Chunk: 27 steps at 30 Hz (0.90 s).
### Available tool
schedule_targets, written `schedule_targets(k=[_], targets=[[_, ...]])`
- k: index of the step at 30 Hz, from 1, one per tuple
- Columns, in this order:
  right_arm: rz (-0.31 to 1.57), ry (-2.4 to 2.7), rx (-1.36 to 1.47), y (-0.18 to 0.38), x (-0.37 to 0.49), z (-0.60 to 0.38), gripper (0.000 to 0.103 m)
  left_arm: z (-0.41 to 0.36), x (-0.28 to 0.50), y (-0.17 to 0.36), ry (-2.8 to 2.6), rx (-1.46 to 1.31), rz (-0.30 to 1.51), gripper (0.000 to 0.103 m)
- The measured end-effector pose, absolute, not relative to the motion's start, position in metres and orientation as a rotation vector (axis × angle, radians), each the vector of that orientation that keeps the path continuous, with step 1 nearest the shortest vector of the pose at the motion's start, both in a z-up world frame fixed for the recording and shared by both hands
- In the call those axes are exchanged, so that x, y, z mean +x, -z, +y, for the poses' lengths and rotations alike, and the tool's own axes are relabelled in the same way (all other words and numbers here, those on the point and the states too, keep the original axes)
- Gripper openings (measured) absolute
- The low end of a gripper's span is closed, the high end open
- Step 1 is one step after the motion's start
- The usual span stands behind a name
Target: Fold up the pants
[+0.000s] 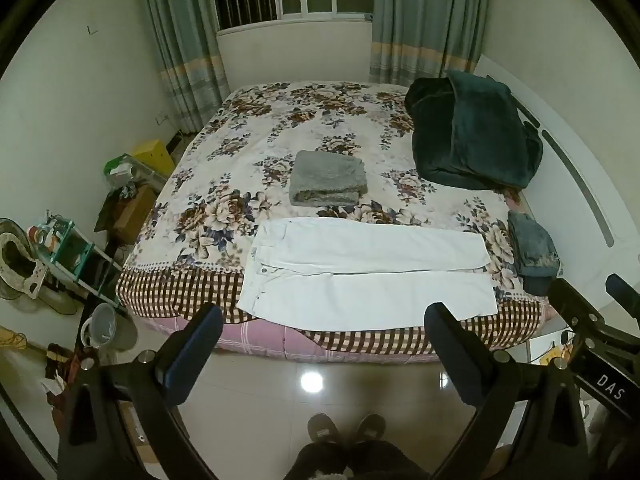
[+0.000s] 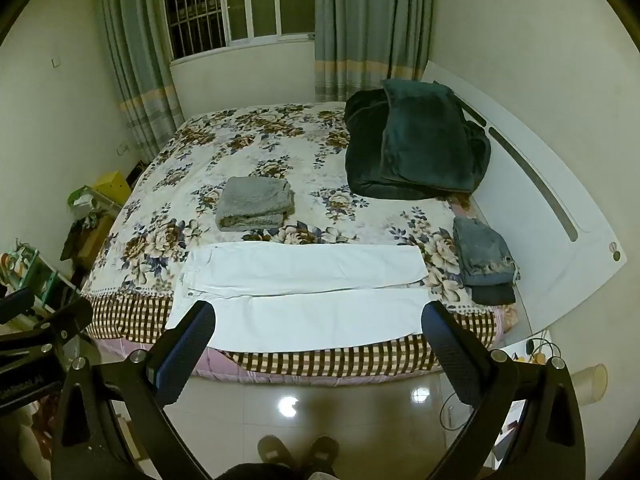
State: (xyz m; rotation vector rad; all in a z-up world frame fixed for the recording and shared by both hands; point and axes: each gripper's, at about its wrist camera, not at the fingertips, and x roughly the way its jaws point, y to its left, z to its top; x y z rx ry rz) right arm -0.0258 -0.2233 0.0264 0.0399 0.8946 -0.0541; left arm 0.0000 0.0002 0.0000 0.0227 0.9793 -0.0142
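White pants (image 1: 368,272) lie flat along the near edge of the bed (image 1: 304,120), waistband to the left, both legs stretched right and side by side. They also show in the right wrist view (image 2: 304,296). My left gripper (image 1: 324,316) is open and empty, held above the floor in front of the bed, short of the pants. My right gripper (image 2: 320,312) is open and empty too, at a similar height, its fingertips level with the pants' near edge in view. The right gripper also shows in the left wrist view (image 1: 592,300).
On the floral bed cover (image 2: 280,160) lie a folded grey towel (image 1: 328,178), a dark green blanket pile (image 1: 472,136) and folded jeans (image 1: 534,254) by the white headboard (image 2: 540,208). Shelves and clutter (image 1: 72,248) stand left. My feet (image 1: 348,432) are on the tiled floor.
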Motion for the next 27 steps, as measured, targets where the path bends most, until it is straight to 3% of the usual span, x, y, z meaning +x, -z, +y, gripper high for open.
schedule_targets(k=[27], targets=[[0.897,0.054,0.035,-0.0310,-0.0214,-0.2177,0.103,-0.0062,0.0042,-0.0055,0.009,0.034,0.962,0.103]])
